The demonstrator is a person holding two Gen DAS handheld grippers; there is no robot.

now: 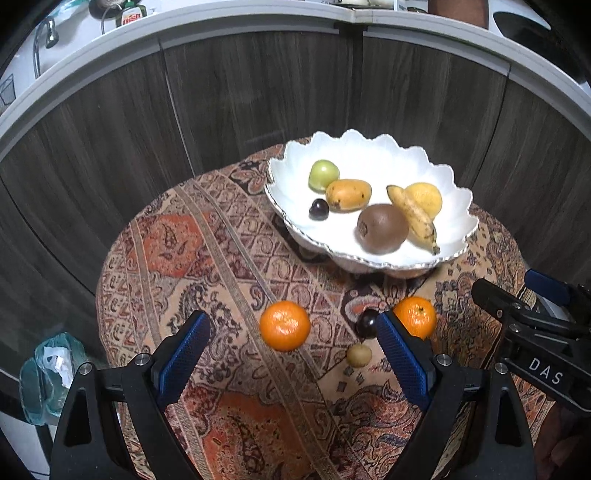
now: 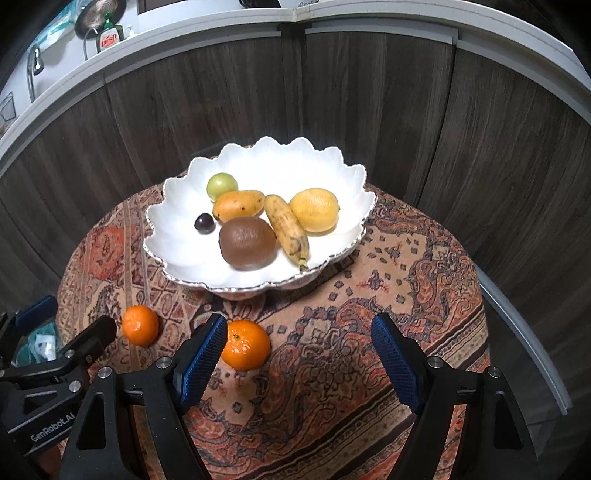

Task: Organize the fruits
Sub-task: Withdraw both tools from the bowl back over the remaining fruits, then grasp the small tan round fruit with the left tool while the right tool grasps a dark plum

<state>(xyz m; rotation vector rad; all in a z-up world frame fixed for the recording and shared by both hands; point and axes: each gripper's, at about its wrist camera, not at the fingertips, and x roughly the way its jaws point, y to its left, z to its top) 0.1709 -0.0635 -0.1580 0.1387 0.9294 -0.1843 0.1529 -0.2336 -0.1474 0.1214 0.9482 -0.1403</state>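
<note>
A white scalloped bowl (image 1: 454, 184) (image 2: 177, 199) holds a green fruit (image 1: 323, 175), a mango (image 1: 348, 194), a dark plum (image 1: 318, 209), a kiwi (image 1: 382, 228), a banana (image 1: 413, 216) and a lemon (image 1: 424, 197). On the patterned cloth lie two mandarins (image 1: 284, 325) (image 1: 415, 315), a dark plum (image 1: 366, 323) and a small tan fruit (image 1: 358, 355). My left gripper (image 1: 291, 343) is open above the left mandarin. My right gripper (image 2: 299, 347) is open and empty, its left finger beside a mandarin (image 2: 245, 345); the other mandarin (image 2: 140, 325) lies further left.
The round table (image 1: 177, 258) stands against dark wooden cabinet doors (image 1: 240, 92) under a white counter with a sink and a dish soap bottle (image 1: 131, 16). A plastic bag (image 1: 48, 373) lies on the floor at the left. The right gripper's body (image 1: 539, 332) shows in the left wrist view.
</note>
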